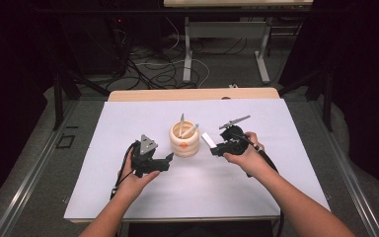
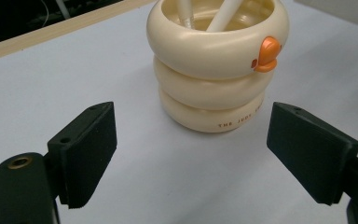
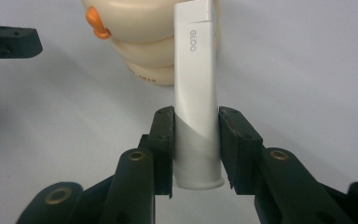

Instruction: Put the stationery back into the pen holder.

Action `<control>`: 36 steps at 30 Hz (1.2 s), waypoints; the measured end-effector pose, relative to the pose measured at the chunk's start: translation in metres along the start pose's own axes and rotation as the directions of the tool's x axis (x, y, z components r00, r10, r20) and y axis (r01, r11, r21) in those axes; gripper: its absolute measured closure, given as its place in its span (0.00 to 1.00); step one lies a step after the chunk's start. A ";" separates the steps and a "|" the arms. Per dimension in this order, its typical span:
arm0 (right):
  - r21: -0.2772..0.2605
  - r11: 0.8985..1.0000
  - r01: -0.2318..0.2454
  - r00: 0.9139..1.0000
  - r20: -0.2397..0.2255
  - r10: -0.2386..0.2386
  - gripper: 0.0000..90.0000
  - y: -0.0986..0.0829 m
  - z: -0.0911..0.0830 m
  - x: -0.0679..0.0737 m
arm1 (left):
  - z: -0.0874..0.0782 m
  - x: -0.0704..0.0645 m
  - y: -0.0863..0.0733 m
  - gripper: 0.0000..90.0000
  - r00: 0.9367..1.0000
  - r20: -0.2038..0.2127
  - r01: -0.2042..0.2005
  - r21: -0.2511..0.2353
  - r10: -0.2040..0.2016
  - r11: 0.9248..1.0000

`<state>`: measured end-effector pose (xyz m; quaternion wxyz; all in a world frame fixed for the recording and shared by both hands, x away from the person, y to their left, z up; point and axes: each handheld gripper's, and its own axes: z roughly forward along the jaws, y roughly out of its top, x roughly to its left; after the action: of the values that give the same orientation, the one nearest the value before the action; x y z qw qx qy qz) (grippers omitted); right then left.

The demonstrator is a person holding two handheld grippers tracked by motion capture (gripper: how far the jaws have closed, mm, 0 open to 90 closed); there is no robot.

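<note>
Right gripper [image 3: 196, 140] clamps a white glue stick tube [image 3: 196, 93], its top end just before the cream ringed plastic pen holder [image 1: 184, 139]. Left gripper [image 2: 191, 158] spread wide, nothing between; holder stands just ahead on the white bench [image 1: 128, 123].

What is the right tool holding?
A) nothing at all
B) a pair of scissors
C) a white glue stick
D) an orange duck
C: in the right gripper view, the right tool has its jaws shut on a white glue stick marked GLOO, in front of the cream cup.
</note>
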<state>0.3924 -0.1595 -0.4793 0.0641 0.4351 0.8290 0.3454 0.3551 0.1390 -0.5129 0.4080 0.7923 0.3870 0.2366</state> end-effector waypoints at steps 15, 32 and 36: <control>-0.143 0.976 0.163 0.983 0.110 -0.148 0.75 -0.001 -0.017 0.008 | 0.000 0.001 0.000 0.18 1.000 0.001 0.001 0.000 -0.001 1.000; -0.237 0.892 0.384 0.909 0.265 -0.321 0.75 -0.001 -0.029 0.031 | 0.000 0.001 0.000 0.18 1.000 0.008 0.008 -0.003 -0.008 1.000; -0.227 0.851 0.473 0.859 0.333 -0.389 0.75 -0.003 -0.031 0.040 | 0.000 0.001 0.000 0.18 1.000 0.008 0.009 -0.002 -0.009 1.000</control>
<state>0.3536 -0.1460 -0.4499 0.3205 0.2647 0.8263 0.3800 0.3560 0.1399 -0.5127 0.4114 0.7912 0.3885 0.2319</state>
